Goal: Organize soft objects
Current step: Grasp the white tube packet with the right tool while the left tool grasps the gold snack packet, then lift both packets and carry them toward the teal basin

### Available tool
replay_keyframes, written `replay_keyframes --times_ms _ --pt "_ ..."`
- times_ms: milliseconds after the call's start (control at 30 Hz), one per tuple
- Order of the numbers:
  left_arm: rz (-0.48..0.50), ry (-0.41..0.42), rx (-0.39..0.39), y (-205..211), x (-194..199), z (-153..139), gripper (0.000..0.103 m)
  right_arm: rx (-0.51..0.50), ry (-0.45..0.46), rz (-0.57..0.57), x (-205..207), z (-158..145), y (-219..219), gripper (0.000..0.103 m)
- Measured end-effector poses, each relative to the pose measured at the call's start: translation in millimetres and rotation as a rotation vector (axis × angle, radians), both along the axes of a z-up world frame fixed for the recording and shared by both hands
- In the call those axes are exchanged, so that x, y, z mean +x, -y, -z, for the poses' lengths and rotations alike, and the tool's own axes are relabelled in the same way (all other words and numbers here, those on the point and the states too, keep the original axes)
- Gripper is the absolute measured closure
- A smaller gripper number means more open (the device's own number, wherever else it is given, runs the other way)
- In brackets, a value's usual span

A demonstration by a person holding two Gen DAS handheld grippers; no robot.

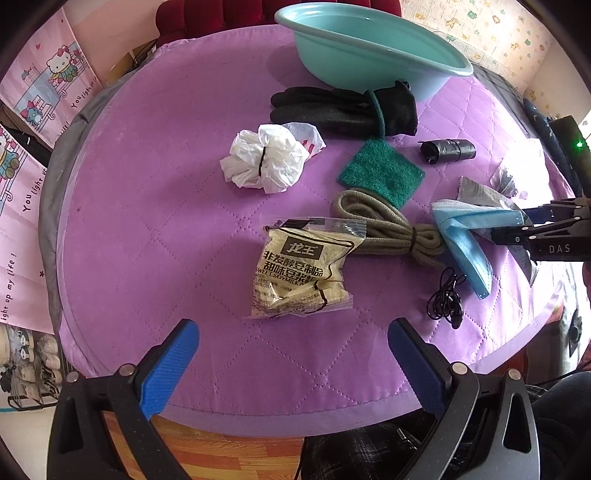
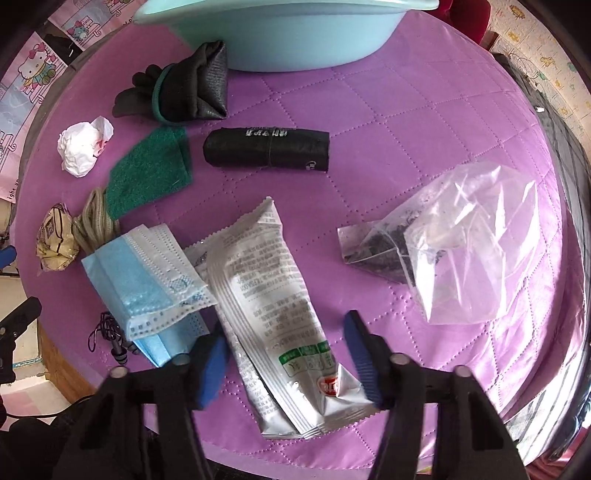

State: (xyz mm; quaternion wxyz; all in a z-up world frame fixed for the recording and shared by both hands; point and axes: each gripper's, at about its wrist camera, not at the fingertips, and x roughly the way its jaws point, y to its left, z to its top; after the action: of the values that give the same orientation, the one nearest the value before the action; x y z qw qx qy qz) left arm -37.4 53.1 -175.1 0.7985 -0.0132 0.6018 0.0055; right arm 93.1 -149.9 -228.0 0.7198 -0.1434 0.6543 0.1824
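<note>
My right gripper (image 2: 286, 358) straddles the silver sachet (image 2: 273, 310) at lower centre, jaws apart, pads not pressing it. My left gripper (image 1: 293, 363), jaws wide, nothing between, sits at frame bottom below the soymilk packet (image 1: 301, 271). Blue mask (image 2: 147, 280) lies left of sachet, touching it. Teal basin (image 2: 288, 33) at top.

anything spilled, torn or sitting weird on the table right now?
Nothing spilled or torn. Oddities: the teal basin sits tilted at the table's far edge, and the face masks lie in a skewed stack, overlapping the silver packet. The clear bag holds dark crumbs, all inside it.
</note>
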Motion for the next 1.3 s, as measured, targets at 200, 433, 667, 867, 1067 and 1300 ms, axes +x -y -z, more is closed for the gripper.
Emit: replay_keyframes --times_ms 200,433,667,867,1067,1300 --pt "-0.017 -0.011 -0.02 -3.8 6.4 9.3 0.0 0.039 0.01 0.006 -4.7 -0.8 -10.6 0.072" --pt "-0.007 -0.009 -0.036 -13.1 26.1 17.9 0.0 0.043 0.048 0.035 -12.8 -9.2 -12.1 0.073" --pt "0.016 -0.016 -0.043 -15.0 44.1 28.1 0.013 0.06 0.073 0.059 -26.7 -22.4 1.4 0.073" --pt "0.04 -0.051 -0.051 -12.7 57.4 38.4 0.042 0.069 0.08 0.093 -28.3 -41.8 20.7 0.073" --pt "0.083 -0.033 -0.092 -6.3 66.0 37.9 0.057 0.082 0.101 0.093 -28.8 -58.0 24.5 0.073" --pt "0.102 0.0 -0.108 1.9 56.5 26.5 0.061 0.107 0.111 0.093 -30.0 -66.9 30.2 0.073"
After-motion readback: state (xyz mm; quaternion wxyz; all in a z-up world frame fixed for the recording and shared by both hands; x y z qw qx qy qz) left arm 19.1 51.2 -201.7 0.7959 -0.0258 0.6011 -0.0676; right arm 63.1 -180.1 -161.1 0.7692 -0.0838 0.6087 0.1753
